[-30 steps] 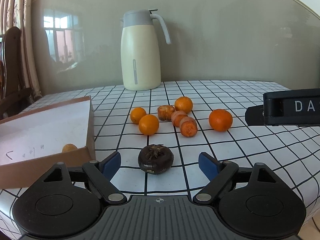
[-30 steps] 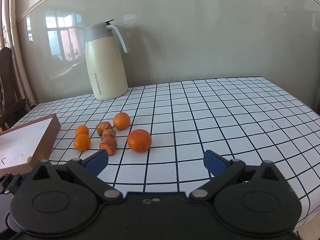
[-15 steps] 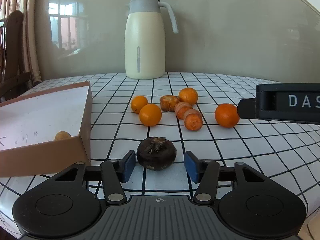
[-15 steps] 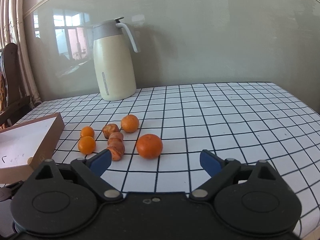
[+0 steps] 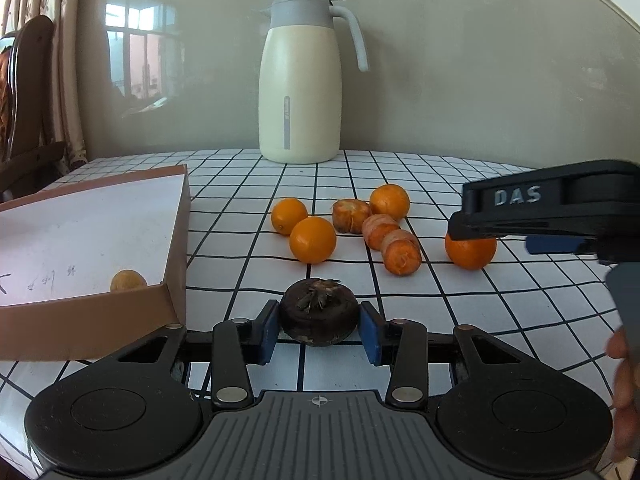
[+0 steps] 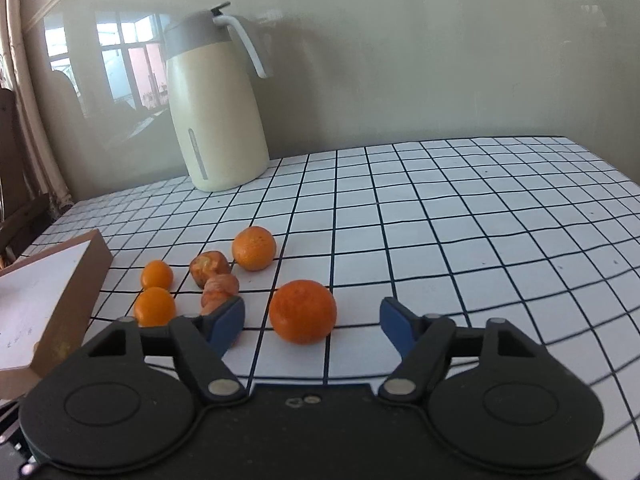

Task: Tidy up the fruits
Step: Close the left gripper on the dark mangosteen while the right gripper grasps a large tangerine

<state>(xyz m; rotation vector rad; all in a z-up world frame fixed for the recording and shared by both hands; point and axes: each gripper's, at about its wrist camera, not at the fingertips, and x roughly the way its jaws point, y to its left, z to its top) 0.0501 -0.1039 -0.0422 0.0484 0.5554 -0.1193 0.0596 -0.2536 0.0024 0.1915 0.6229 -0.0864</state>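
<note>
Checked cloth (image 5: 400, 292) carries everything. Your left gripper (image 5: 319, 326) has just been closing on the dark fruit (image 5: 319, 316), pads touching; lift straight toward the box (image 5: 176, 248) at left. Your right gripper (image 6: 312, 322) has been narrowing, the orange (image 6: 303, 311) between unpressed pads; centre it first.

- The tablecloth (image 6: 440, 240) is showing white with a black grid.
- The jug (image 5: 300, 96) is showing cream under a grey lid.
- The oranges (image 6: 303, 312) are glowing orange.
- The round fruit (image 5: 319, 316) is looking dark brown.
- The box (image 5: 176, 280) is showing brown walls, white inside.
- The gripper pads (image 6: 228, 318) are showing blue.
</note>
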